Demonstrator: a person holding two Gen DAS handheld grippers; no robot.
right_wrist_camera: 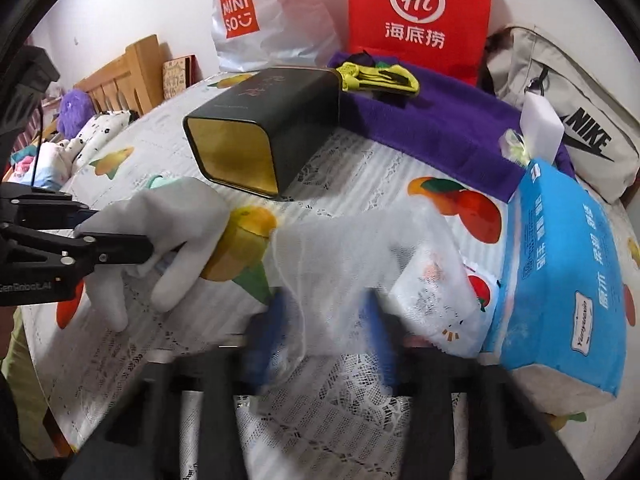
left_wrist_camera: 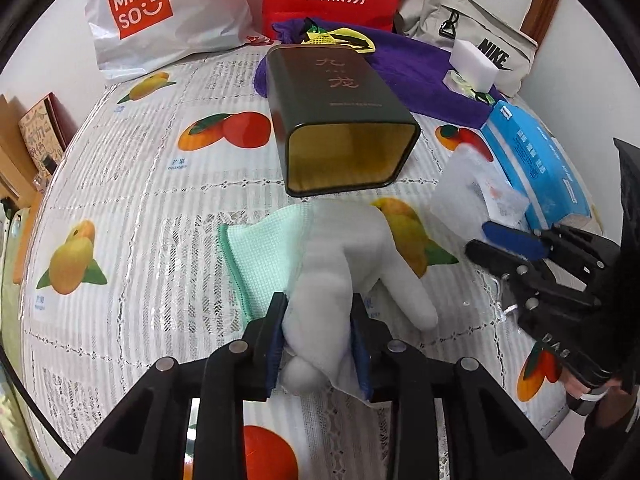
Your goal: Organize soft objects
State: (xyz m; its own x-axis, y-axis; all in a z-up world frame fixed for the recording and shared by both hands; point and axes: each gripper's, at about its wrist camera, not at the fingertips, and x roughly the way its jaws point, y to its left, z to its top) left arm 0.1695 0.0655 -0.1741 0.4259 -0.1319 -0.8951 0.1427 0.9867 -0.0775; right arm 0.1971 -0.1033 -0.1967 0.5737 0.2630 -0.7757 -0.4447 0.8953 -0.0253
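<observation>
**Left claw grips white glove; right claw blurred at mesh bag**

The left claw [left_wrist_camera: 318, 340] is clamped on a white glove [left_wrist_camera: 352, 264], its 2 blue pads pressed against the glove's sides, with the glove's fingers splaying out toward the counter's front. Under the glove lies a mint green cloth [left_wrist_camera: 264, 248], spread on the fruit-print cover of the counter [left_wrist_camera: 120, 184]. Just beyond the glove, a dark tin box [left_wrist_camera: 340, 120] lies on its side, its open gold-lined mouth facing the glove.

The right claw [right_wrist_camera: 328, 336] sits at a translucent white mesh bag [right_wrist_camera: 360, 248] near the counter's right edge. Its blue fingers [right_wrist_camera: 268, 336] are smeared by motion blur and seen through the mesh, so I cannot tell whether they are pinching the bag or standing apart. A blue tissue pack [right_wrist_camera: 568, 264] rests just beside the bag. Toward the far edge, a purple towel [right_wrist_camera: 440, 128] carries yellow-black gloves [right_wrist_camera: 380, 76] and a white sponge block [right_wrist_camera: 542, 124].
</observation>
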